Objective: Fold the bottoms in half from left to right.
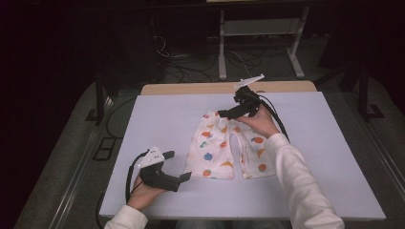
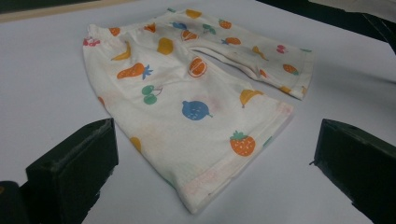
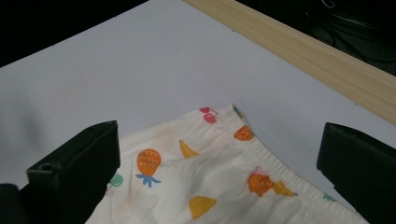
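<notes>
The fruit-print shorts [image 1: 228, 148] lie flat mid-desk, and the step in hand looks like the approach to fold them: the right tool [image 1: 228, 112] hovers wide open and empty over the elastic waistband [image 3: 261, 154], while the left tool [image 1: 177, 165], also agape and empty, waits near a leg hem [image 2: 238, 161]. Next, each should likely descend and pinch 1 edge. The desk [image 1: 162, 119] is pale lavender, the room behind dark with cables.

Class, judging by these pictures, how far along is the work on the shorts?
Done: the shorts lie spread flat on the table, no fold visible. In hand: the right tool hovers open over the waistband; the left tool waits open beside a leg hem. Left: probably gripping and folding.
</notes>
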Tool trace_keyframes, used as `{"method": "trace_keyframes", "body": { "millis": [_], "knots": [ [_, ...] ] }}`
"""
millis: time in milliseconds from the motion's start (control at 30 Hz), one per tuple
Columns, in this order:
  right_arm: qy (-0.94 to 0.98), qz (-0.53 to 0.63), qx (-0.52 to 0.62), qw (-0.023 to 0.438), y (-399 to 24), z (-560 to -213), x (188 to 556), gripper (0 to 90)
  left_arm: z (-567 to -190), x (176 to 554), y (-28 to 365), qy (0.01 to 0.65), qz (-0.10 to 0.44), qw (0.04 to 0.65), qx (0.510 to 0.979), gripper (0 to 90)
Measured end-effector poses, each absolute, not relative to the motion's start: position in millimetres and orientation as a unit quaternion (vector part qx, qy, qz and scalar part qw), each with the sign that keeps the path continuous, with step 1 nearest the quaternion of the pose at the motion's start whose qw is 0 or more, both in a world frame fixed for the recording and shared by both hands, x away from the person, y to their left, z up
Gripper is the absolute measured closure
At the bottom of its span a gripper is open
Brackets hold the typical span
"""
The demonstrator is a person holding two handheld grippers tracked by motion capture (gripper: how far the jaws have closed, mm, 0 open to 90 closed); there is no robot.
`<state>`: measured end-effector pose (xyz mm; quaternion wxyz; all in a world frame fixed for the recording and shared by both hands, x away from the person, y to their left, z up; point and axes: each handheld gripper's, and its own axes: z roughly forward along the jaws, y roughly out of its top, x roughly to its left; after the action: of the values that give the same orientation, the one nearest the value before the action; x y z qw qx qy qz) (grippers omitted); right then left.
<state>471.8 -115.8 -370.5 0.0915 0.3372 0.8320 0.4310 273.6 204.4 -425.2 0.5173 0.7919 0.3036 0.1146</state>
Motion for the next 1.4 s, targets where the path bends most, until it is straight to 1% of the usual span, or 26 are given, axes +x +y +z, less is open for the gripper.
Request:
{"method": "trace_keyframes", "body": {
  "millis": [167, 967, 1400],
  "knots": [
    [0.829, 0.436, 0.340, 0.088, -112.7, -372.8, 478.1, 0.0, -425.2, 274.3, 204.2, 0.304, 0.114, 0.517, 0.792, 0.0],
    [0.839, 0.422, 0.339, 0.059, -72.3, -391.7, 510.9, 0.0, -425.0, 275.4, 202.6, 0.299, 0.111, 0.517, 0.795, 0.0],
    [0.843, 0.401, 0.356, 0.050, -60.6, -413.6, 524.5, 0.0, -426.2, 275.6, 203.3, 0.305, 0.112, 0.515, 0.793, 0.0]
  ]
}}
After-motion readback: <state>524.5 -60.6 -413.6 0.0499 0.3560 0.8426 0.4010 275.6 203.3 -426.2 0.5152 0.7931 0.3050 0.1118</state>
